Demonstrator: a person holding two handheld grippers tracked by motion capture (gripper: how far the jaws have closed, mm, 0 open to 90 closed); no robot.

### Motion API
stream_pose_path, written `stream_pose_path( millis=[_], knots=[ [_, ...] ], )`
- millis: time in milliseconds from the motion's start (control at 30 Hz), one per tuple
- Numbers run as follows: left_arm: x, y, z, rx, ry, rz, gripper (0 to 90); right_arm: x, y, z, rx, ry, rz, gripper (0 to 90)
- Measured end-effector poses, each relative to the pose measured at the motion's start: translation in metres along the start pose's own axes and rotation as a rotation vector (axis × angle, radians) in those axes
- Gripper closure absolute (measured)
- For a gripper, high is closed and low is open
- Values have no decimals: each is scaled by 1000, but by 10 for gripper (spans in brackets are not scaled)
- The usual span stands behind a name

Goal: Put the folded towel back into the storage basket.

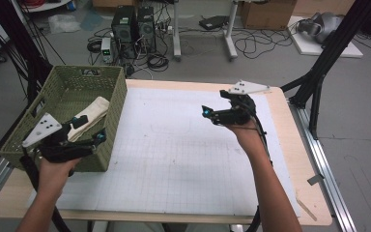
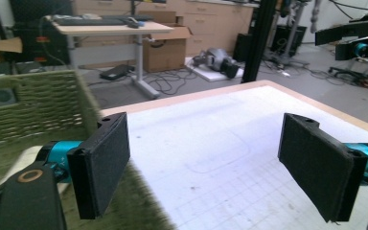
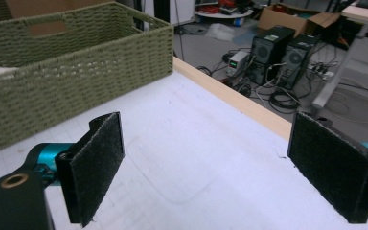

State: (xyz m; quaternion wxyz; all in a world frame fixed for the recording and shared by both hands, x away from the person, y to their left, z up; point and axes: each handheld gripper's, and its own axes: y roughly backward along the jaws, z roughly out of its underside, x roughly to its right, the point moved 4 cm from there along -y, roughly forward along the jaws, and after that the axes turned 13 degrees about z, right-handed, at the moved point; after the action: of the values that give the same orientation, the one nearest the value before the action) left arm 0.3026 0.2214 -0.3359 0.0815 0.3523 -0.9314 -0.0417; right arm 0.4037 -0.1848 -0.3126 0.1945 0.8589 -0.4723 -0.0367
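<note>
A green woven basket point(image 1: 117, 104) stands on the table's left side with a folded cream cloth point(image 1: 94, 112) lying in it. My left gripper point(image 1: 90, 129) hovers at the basket's near right corner. Its jaws are open point(image 2: 203, 167) with nothing between them, one over the basket point(image 2: 33, 105) and one over the mat. My right gripper point(image 1: 214, 102) is held above the right half of the white mat point(image 1: 174, 145) and points left toward the basket point(image 3: 76, 81). It is open point(image 3: 206, 167) and holds nothing.
The gridded mat covers most of the wooden table point(image 1: 290, 121). A black frame post point(image 1: 319, 72) rises just off the table's far right corner. Computer towers point(image 1: 134, 29) and cables sit on the floor beyond the far edge.
</note>
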Motion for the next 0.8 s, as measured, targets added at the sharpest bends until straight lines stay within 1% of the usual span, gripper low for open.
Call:
stream_pose_path(
  millis=[100,167,267,367,433,500,633,700,767,800],
  knots=[
    [8,-12,5,-1,1,26,187,2,13,18,-5,-14,7,117],
    [13,-19,8,-1,1,42,187,3,22,31,-8,-15,20,117],
    [22,-30,13,-1,-7,72,188,4,38,50,-14,-18,50,117],
    [30,-40,18,-12,-15,98,189,6,55,69,-7,-36,77,117],
    [35,-47,21,-13,-16,113,189,8,65,83,-18,-47,96,116],
    [41,-54,26,-28,-25,137,189,11,75,97,-26,-55,120,116],
    [49,-66,35,-38,-29,165,189,14,89,118,-38,-79,151,116],
    [52,-71,41,-43,-30,180,191,14,92,126,-46,-70,171,116],
    [55,-76,47,-49,-35,189,194,15,96,132,-40,-58,188,116],
    [56,-78,51,-53,-39,192,195,15,98,134,-41,-64,191,115]
  ],
)
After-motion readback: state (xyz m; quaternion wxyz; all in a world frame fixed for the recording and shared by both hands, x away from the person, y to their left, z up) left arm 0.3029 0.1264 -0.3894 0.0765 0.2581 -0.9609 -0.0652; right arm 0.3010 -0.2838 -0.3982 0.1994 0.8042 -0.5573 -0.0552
